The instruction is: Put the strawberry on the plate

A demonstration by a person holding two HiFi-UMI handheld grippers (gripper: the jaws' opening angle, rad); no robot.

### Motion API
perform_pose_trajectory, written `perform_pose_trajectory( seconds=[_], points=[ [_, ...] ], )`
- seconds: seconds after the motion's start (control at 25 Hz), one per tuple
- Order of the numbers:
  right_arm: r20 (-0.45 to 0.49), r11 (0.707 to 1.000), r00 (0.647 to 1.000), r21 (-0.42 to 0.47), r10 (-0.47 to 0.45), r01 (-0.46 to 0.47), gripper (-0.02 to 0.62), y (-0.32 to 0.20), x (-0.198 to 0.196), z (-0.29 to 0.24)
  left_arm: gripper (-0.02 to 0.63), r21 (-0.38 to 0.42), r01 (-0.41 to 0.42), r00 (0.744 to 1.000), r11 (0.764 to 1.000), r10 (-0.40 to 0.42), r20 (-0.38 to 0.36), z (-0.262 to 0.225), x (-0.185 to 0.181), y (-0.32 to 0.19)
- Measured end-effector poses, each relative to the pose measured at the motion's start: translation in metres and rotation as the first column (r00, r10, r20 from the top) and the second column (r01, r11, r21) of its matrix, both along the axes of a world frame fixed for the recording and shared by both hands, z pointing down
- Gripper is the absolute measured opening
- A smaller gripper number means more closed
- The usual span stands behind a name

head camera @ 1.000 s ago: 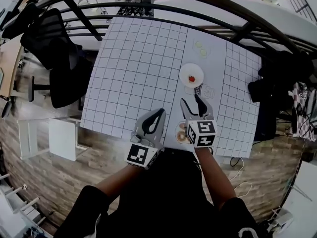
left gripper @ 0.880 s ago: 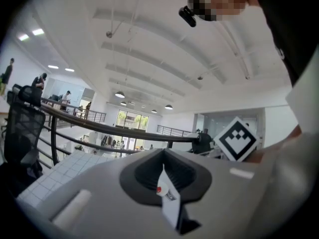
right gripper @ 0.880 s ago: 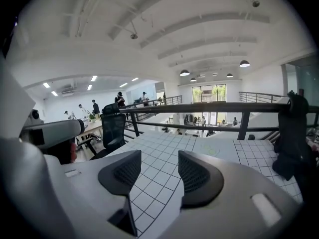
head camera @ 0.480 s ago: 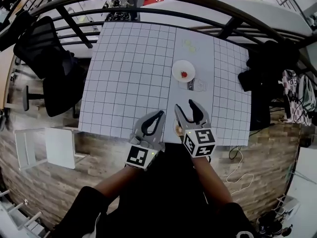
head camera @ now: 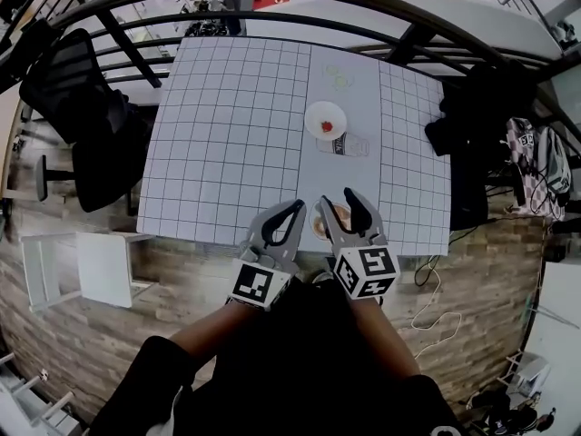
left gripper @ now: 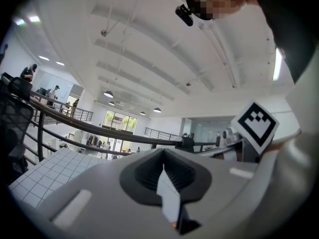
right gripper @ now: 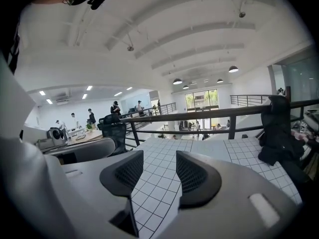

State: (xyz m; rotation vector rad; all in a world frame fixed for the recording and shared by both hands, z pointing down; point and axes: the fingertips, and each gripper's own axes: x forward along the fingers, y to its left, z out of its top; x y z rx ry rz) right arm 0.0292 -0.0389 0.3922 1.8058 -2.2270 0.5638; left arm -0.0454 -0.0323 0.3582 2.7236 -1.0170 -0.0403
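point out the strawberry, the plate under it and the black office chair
strawberry point(head camera: 328, 126), head view, middle of the red fruit
white plate point(head camera: 315, 113), head view, bare left part of its surface
black office chair point(head camera: 68, 84), head view, its backrest

The left tool point(head camera: 294, 206) and right tool point(head camera: 334, 199) are pale grey with black ribbed pads point(right gripper: 197, 180). The cubes point(head camera: 366, 272) behind them carry black-and-white square markers. The right tool's jaws are closing on nothing. Ahead of both, the worktop point(head camera: 227, 134) is white with a dark grid, broken by a plain pale strip point(head camera: 349, 94). Ahead of the right tool, a white plate point(head camera: 318, 112) holds a red strawberry point(head camera: 327, 127). Left of the left tool are a black chair point(head camera: 86, 107) and brown plank floor point(head camera: 109, 334).
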Motion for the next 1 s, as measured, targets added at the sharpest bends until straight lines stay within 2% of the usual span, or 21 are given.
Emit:
perform_pose_trajectory(
  seconds=[0.44,0.72,1.0],
  points=[
    [0.018,0.997,1.0,0.08,-0.019,0.017,0.193,0.089,0.034,-0.027,0.009,0.059,0.034,0.999,0.998,-0.034,0.007,-0.017,0.038,0.073],
    [0.011,0.99,1.0,0.14,0.003,-0.005,0.15,0.164,0.062,-0.035,0.009,0.035,0.024,1.0,0.999,-0.024,0.012,-0.019,0.067,0.149],
    [0.04,0.983,0.999,0.183,-0.009,0.002,0.121,0.228,0.075,-0.04,0.009,0.056,0.045,0.999,0.997,-0.046,0.021,-0.019,0.082,0.219]
  ],
)
